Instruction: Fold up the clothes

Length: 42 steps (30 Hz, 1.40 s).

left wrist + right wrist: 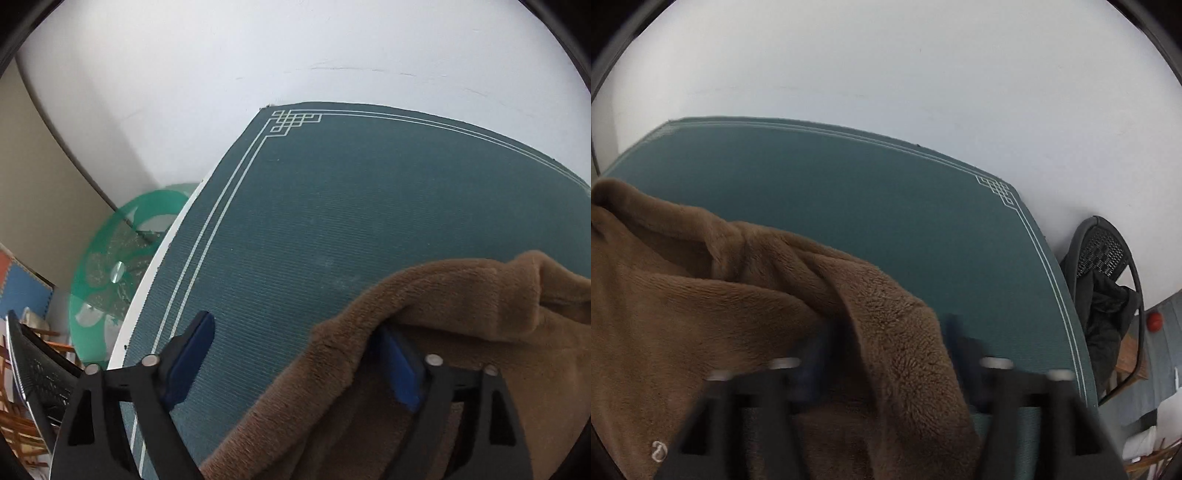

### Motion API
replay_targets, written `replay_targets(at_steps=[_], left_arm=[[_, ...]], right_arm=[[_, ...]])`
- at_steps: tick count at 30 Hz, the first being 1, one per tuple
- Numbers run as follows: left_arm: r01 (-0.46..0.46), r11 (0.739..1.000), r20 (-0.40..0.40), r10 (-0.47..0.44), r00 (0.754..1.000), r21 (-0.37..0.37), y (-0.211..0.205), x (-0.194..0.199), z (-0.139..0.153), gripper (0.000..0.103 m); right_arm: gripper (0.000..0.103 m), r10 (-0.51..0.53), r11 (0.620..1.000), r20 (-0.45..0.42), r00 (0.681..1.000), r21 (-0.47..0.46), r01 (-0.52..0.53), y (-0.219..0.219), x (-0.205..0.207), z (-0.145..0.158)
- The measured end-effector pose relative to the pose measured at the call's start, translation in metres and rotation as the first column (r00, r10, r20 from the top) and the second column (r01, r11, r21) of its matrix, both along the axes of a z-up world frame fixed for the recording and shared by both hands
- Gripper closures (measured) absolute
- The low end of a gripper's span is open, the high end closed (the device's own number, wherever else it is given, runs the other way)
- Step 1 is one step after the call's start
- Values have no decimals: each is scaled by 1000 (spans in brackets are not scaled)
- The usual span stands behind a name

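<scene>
Both claws are spread wide and gripping nothing: left gripper (295, 354) has the brown fleece garment (424, 332) draped over its right finger, right gripper (886, 354) has a fold of it loose between its blurry fingers. Fleece sits bunched on the green mat (351, 203).

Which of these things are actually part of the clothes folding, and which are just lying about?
Part of the job:
brown fleece
green mat
left gripper
right gripper

Just lying about:
glass disc
mesh chair
red ball
foam tiles
</scene>
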State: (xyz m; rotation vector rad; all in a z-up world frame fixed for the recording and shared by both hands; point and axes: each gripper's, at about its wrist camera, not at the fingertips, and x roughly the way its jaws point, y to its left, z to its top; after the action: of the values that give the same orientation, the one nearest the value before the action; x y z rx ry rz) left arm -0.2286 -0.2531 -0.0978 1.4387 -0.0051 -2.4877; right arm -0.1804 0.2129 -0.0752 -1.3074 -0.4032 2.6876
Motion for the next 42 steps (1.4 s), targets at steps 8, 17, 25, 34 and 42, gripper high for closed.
replay_targets(at_steps=[8, 17, 25, 34, 42], left_arm=[[16, 997, -64, -12, 998, 76, -3, 18, 28, 14], [135, 986, -108, -145, 983, -93, 53, 30, 39, 14], [94, 995, -19, -94, 995, 29, 41, 11, 0, 14], [47, 995, -23, -45, 999, 84, 31, 6, -21, 6], [18, 991, -36, -13, 999, 133, 26, 7, -21, 3]], right_arm=[[34, 28, 989, -87, 996, -140, -40, 23, 18, 50], [29, 161, 967, 30, 986, -203, -152, -19, -20, 36], [29, 83, 987, 99, 992, -143, -68, -26, -72, -9], [29, 26, 983, 27, 999, -180, -21, -8, -105, -7], [29, 218, 915, 136, 966, -374, -154, -10, -73, 9]])
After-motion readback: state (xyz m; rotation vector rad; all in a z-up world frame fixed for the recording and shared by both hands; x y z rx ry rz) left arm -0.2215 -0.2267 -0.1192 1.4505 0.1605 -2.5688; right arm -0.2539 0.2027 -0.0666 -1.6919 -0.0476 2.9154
